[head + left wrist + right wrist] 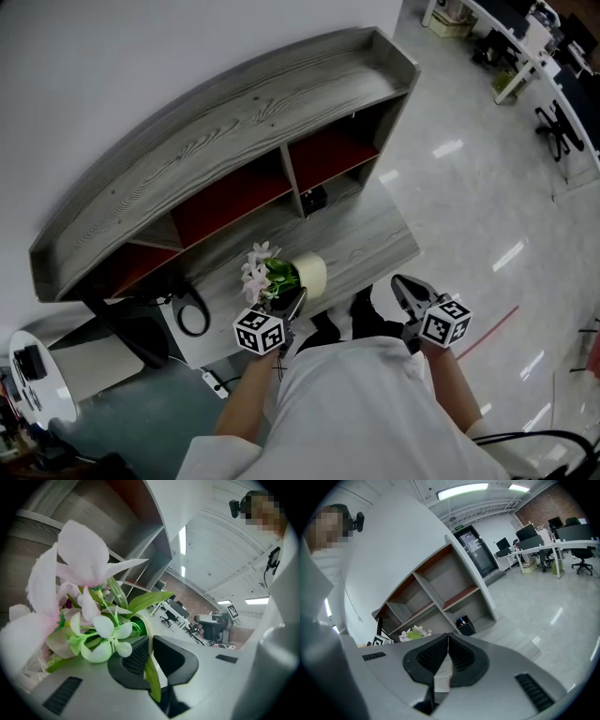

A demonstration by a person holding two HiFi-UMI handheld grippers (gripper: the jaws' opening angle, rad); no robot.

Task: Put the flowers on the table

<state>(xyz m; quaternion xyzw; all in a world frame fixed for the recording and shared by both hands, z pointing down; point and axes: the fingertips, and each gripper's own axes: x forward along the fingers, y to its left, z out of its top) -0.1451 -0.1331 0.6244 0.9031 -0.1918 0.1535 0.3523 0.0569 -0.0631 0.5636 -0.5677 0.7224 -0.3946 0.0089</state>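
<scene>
Pinching the rim of the one pale pot [311, 273], the left gripper [148, 641] is holding the flowers [260, 272] tilted over the grey table [375, 239]. The right gripper [447, 640] is hovering pressed together, empty. One black cable loop [192, 316] is lying nearby, and one black box [314, 199] is sitting in the shelf [234, 122] behind.

The person is wearing a white shirt [370, 412] — it is filling the head view at 6 o'clock. The left gripper [296, 302] and right gripper [401, 281] are showing pale grey bodies, black ribbed jaw pads and white cubes [260, 331] printed with black square markers.
</scene>
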